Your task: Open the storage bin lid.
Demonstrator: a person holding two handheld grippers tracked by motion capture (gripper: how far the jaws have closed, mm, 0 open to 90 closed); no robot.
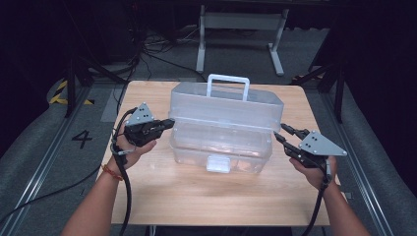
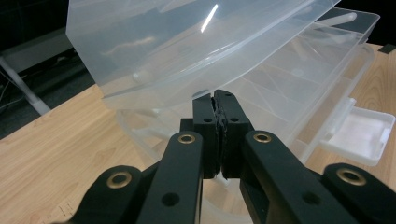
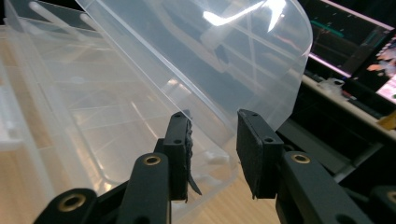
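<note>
A clear plastic storage box (image 1: 221, 147) stands mid-table, its lid (image 1: 226, 105) with a white handle (image 1: 228, 78) raised a little at the front. My left gripper (image 1: 169, 123) is shut, its tips at the box's left side, at the seam under the lid. In the left gripper view the shut left gripper (image 2: 215, 98) sits just beneath the lid's rim (image 2: 187, 42), above the base (image 2: 299, 93). My right gripper (image 1: 281, 133) is open at the box's right side. In the right gripper view the right gripper (image 3: 212, 121) straddles the lid's edge (image 3: 210, 60) without squeezing it.
The box's white front latch (image 1: 219, 163) hangs loose toward me. The wooden table (image 1: 196, 196) has bare room in front of the box and at both sides. A white metal frame (image 1: 241, 22) and cables lie on the floor beyond the table.
</note>
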